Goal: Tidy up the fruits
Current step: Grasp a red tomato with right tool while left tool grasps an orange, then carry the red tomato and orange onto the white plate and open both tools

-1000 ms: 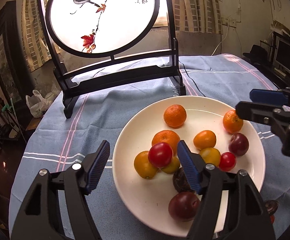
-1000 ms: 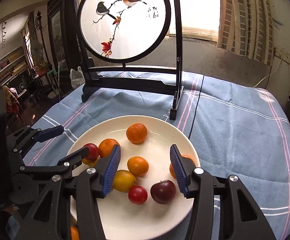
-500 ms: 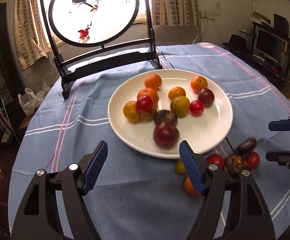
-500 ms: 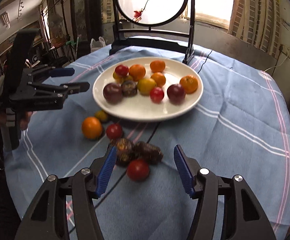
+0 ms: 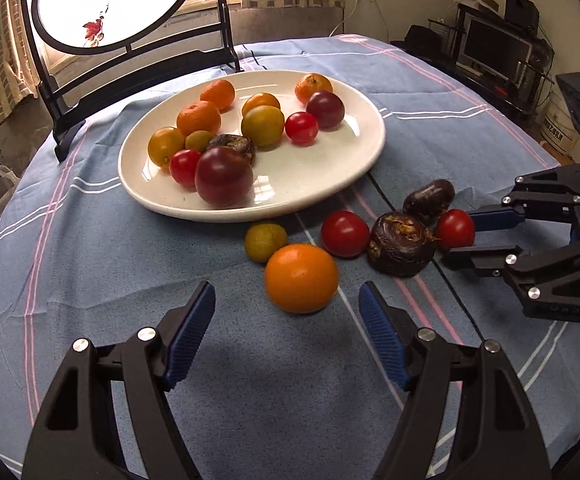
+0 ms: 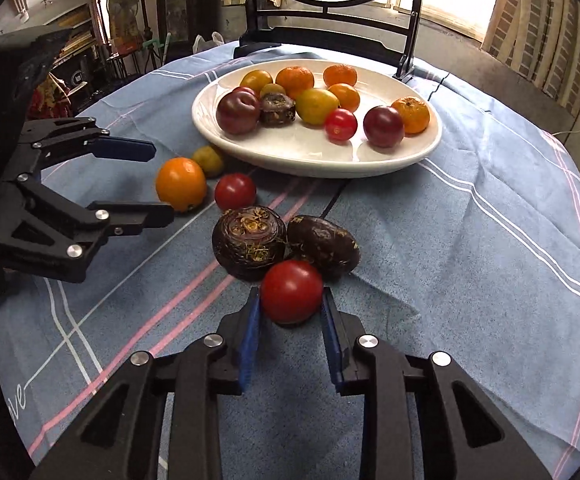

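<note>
1. Partly done, I judge; white plate [image 6: 418,156] ahead holds about a dozen fruits; six lie loose on the desk [image 6: 470,240].
2. Right hand-held gripper [image 6: 291,312] clenched on a red tomato [image 6: 291,291].
3. Left hand-held gripper [image 5: 287,312] released; orange [image 5: 301,278] just ahead.

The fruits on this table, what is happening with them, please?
A person works two handheld claws to sort fruit. The right claw has shut on a red tomato lying on the blue cloth. The left claw is open just short of an orange. Much fruit already sits on the white plate.
</note>
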